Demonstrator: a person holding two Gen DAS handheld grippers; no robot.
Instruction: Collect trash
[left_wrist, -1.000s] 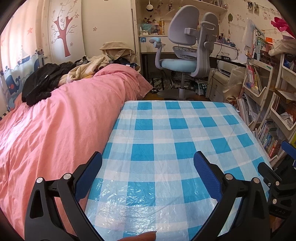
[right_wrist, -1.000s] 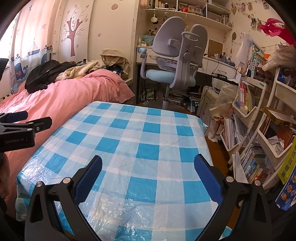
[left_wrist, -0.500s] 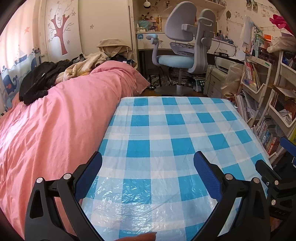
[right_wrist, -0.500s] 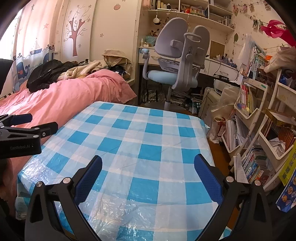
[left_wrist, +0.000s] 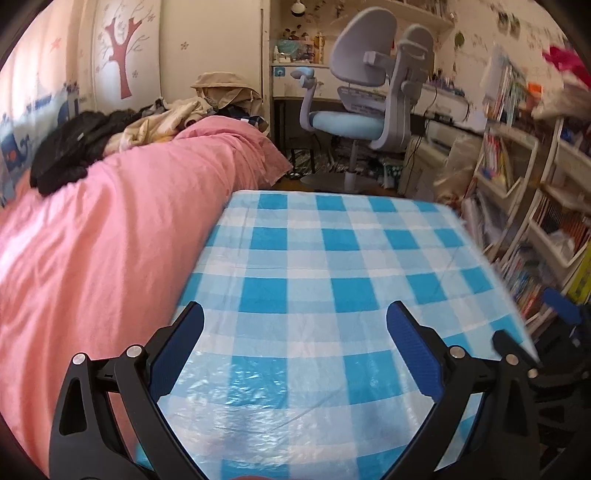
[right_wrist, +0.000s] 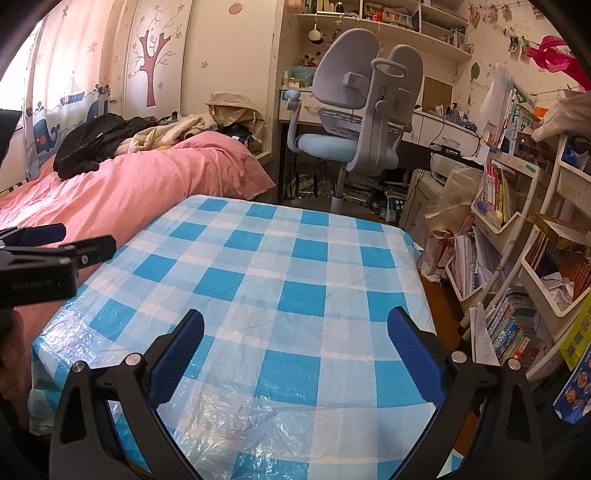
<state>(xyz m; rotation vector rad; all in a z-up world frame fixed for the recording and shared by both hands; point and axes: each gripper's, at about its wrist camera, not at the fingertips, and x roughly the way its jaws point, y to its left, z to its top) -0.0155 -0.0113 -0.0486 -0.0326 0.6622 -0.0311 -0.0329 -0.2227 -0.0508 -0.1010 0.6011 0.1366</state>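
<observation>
Left and right wrist views over a surface (right_wrist: 317, 258) covered by a blue-and-white checked plastic cloth (left_wrist: 332, 266). The left gripper (left_wrist: 295, 325) and the right gripper (right_wrist: 295, 328) sit at the bottom of their frames, each with its blue-padded fingers (right_wrist: 177, 350) spread wide and grasping nothing. No trash lies on the cloth in either view; the task's thing cannot be located on it. Candidates are only a guess: crumpled paper (right_wrist: 557, 288) in a white shelf bin at the right edge of the right wrist view, and clutter on the floor under the grey chair (right_wrist: 354, 110) in the upper middle. A pink bed (left_wrist: 110, 221) fills the left of both frames, touching the cloth's left side. Risks: the right margin of the left view is smeared, so a small scrap there could be missed; books or shelf contents could be mistaken for trash; low fingers could snag and drag the loose, wrinkled plastic.
</observation>
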